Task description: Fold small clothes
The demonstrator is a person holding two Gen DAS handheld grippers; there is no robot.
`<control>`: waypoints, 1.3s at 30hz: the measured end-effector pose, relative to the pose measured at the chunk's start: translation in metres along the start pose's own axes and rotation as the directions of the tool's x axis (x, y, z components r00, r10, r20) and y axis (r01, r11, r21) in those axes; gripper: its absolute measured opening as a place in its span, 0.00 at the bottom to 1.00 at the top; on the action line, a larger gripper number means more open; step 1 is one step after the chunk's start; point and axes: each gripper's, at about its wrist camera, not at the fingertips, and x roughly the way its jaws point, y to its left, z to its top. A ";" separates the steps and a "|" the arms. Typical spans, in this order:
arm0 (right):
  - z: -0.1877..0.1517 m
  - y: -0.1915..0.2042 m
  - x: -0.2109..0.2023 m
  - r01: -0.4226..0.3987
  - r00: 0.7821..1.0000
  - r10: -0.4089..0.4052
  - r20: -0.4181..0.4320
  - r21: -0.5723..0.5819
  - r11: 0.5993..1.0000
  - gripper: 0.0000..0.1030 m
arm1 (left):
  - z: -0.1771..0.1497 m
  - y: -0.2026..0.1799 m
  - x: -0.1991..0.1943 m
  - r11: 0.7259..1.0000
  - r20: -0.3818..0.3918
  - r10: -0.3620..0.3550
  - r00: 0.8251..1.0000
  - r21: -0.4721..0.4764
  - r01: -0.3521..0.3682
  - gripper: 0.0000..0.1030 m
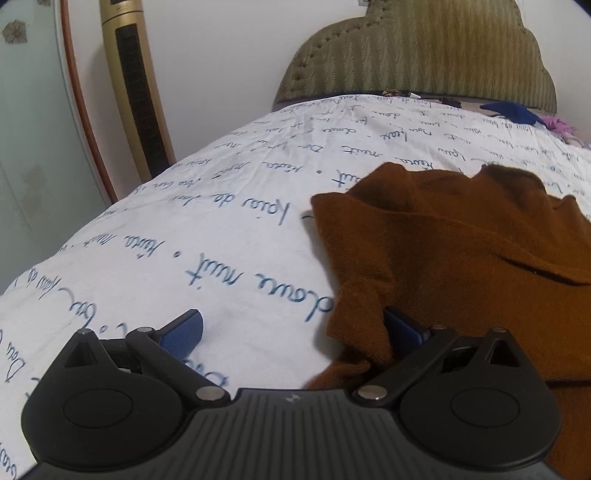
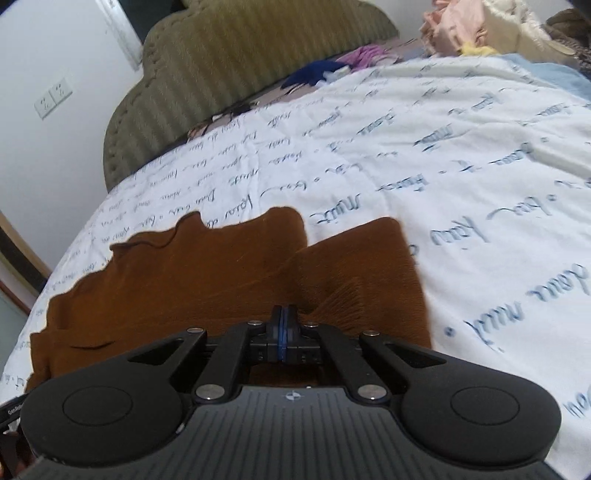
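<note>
right tongs (image 2: 283, 325) pinching brown garment (image 2: 207, 273)

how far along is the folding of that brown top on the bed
Early. Done: the brown garment lies spread on the bedsheet, one flap folded over. In hand: the right gripper is shut on its near edge; the left gripper is open beside it. Left: the remaining folds.

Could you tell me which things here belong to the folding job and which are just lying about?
Part of the job:
- rust-brown fuzzy knit garment
- right gripper, shut on the garment
- left gripper, open at its edge

Lying about:
- dark blue cloth
- purple cloth
- pink and cream clothes pile
- gold tower fan
</note>
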 end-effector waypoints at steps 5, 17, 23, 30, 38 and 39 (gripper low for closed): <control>-0.023 0.011 -0.019 0.003 1.000 -0.003 0.006 -0.112 0.994 0.23 | -0.004 -0.001 0.000 0.999 -0.001 0.010 1.000 0.043 -0.010 1.00; -0.022 0.003 -0.093 -0.122 0.993 0.122 -0.002 -0.081 0.989 0.43 | -0.011 0.056 -0.060 0.999 -0.007 -0.001 1.000 0.042 0.002 1.00; -0.055 0.011 -0.120 -0.206 0.976 0.195 -0.100 -0.119 0.971 0.44 | -0.047 0.063 -0.096 0.993 0.018 0.000 1.000 0.114 -0.002 1.00; -0.100 0.023 -0.096 -0.164 0.977 0.141 -0.162 -0.138 0.977 0.43 | -0.085 0.050 -0.090 0.986 0.026 0.019 0.999 0.162 -0.023 1.00; -0.099 0.005 -0.150 -0.136 0.984 0.119 -0.133 -0.128 0.982 0.49 | -0.086 0.074 -0.110 0.988 0.004 0.007 1.000 0.154 -0.008 1.00; -0.099 -0.001 -0.158 -0.141 0.984 0.126 -0.130 -0.117 0.983 0.49 | -0.089 0.080 -0.116 0.988 0.004 -0.005 1.000 0.153 0.004 1.00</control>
